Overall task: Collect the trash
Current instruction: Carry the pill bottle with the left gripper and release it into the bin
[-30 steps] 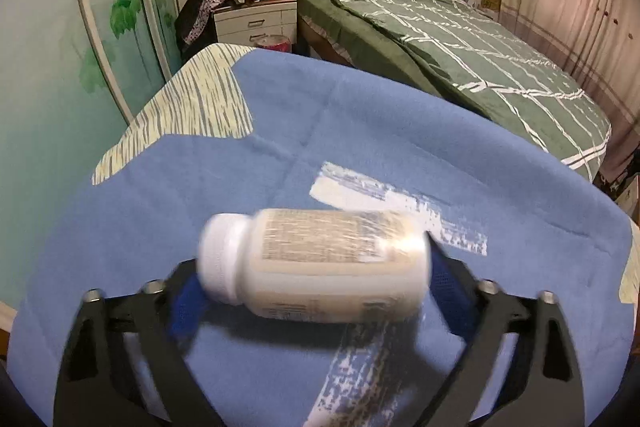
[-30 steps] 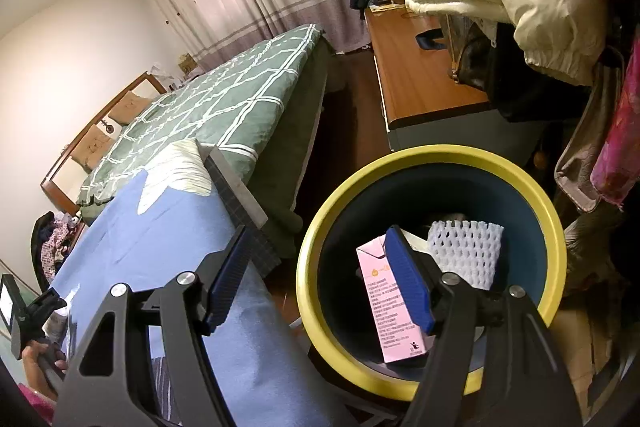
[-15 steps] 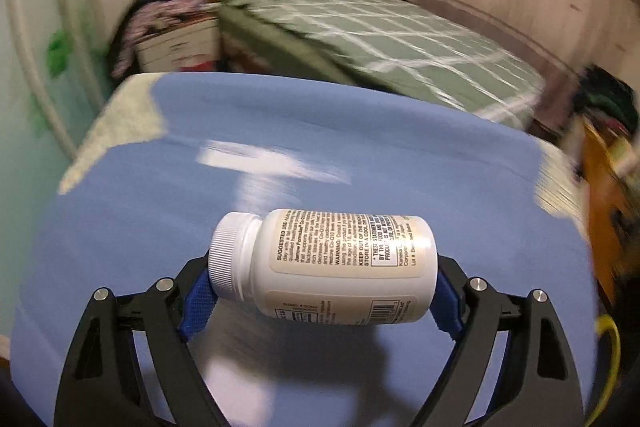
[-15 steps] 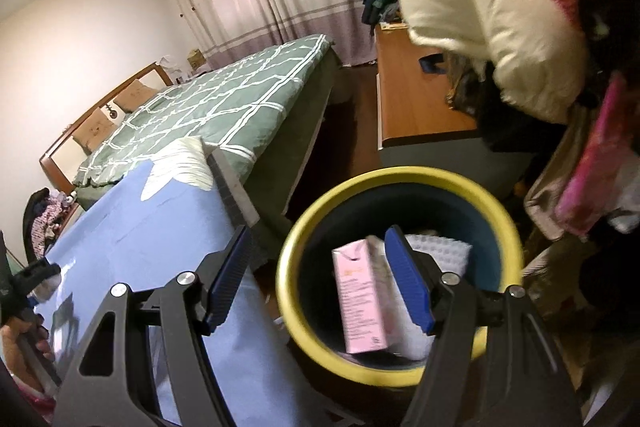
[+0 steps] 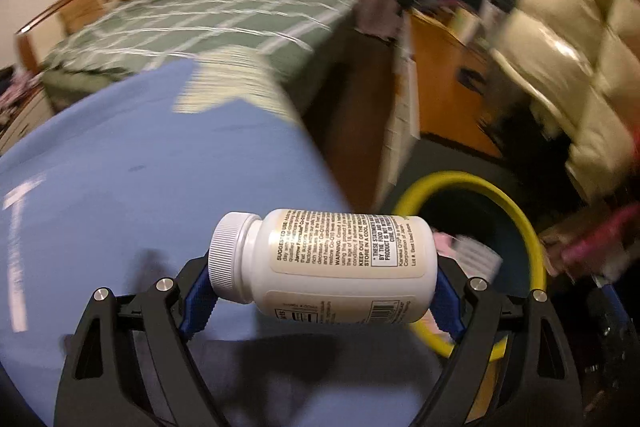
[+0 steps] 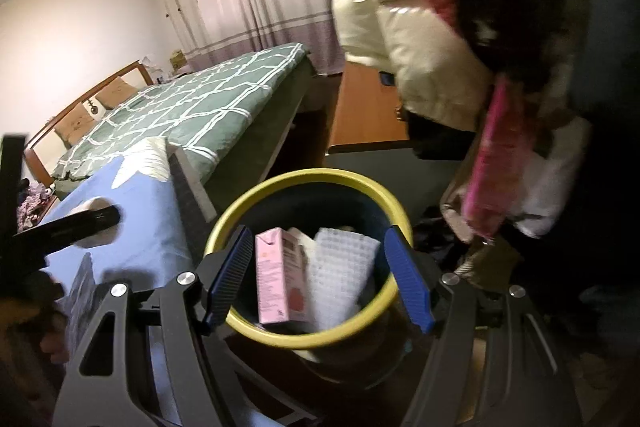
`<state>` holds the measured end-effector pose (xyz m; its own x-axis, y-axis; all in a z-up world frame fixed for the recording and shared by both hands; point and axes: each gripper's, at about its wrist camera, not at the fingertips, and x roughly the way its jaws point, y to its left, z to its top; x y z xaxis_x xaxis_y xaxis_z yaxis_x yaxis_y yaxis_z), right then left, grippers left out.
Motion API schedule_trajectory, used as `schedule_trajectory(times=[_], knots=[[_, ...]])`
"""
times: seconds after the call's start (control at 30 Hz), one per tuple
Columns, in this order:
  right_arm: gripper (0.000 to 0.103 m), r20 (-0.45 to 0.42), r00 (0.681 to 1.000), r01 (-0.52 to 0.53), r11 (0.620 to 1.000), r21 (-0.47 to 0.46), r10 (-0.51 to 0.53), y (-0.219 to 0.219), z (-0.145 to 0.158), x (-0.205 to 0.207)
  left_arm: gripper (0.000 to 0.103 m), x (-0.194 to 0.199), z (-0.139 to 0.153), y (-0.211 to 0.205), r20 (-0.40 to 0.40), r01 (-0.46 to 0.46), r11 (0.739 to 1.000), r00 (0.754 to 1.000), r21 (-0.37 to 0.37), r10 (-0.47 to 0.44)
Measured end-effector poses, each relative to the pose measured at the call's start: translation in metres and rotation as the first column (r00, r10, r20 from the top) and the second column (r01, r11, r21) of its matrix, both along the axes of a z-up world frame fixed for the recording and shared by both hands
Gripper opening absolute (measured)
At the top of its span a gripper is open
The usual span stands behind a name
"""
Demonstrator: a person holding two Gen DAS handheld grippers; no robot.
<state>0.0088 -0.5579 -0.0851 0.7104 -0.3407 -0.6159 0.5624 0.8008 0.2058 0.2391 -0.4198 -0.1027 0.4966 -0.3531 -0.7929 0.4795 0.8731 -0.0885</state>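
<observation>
My left gripper [image 5: 320,267] is shut on a white pill bottle [image 5: 340,259], which lies crosswise with its cap against the left pad and its base against the right pad. It hangs over the right edge of the blue cloth [image 5: 140,187], close to the yellow-rimmed bin [image 5: 524,215]. In the right wrist view my right gripper [image 6: 316,231] stands open above the same bin [image 6: 304,177], with nothing between its fingers. A pink carton [image 6: 276,279] and a white foam net [image 6: 344,267] lie inside. The bottle [image 6: 94,205] and a left finger [image 6: 68,223] show at the left.
A bed with a green checked cover [image 6: 200,103] stands beyond the blue cloth. A wooden desk [image 6: 368,115] is behind the bin. A cream puffer jacket [image 6: 416,47] and pink clothes [image 6: 492,163] hang to the right, close over the bin.
My left gripper has swung to the right across the blue cloth with the bottle, and the bin has come into its view. The right gripper shifted slightly over the bin.
</observation>
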Motion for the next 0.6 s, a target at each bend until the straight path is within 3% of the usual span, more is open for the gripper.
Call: schedule_trajectory(times=[0.37,0.47,0.5,0.6], knots=[[0.066,0.027,0.998,0.058,0.998,-0.005,-0.058,-0.020,0.012,-0.053,0.085,-0.048,-0.034,-0.130,-0.054,0.208,0.974,0.978,0.088,-0.204],[0.066,0.041,0.998,0.057,0.998,-0.002,-0.057,-0.022,0.018,-0.057,0.087,-0.056,-0.044,-0.144,-0.065,0.245,0.963,0.969,0.108,-0.239],[0.066,0.049,0.997,0.055,0.998,-0.003,-0.055,-0.022,0.021,-0.058,0.095,-0.061,-0.047,-0.150,-0.070,0.268,0.955,0.963,0.123,-0.261],[0.069,0.069,0.997,0.042,0.999,-0.007,-0.041,-0.015,0.029,-0.061,0.096,-0.059,-0.048,-0.144,-0.053,0.255,0.956,0.967,0.143,-0.250]])
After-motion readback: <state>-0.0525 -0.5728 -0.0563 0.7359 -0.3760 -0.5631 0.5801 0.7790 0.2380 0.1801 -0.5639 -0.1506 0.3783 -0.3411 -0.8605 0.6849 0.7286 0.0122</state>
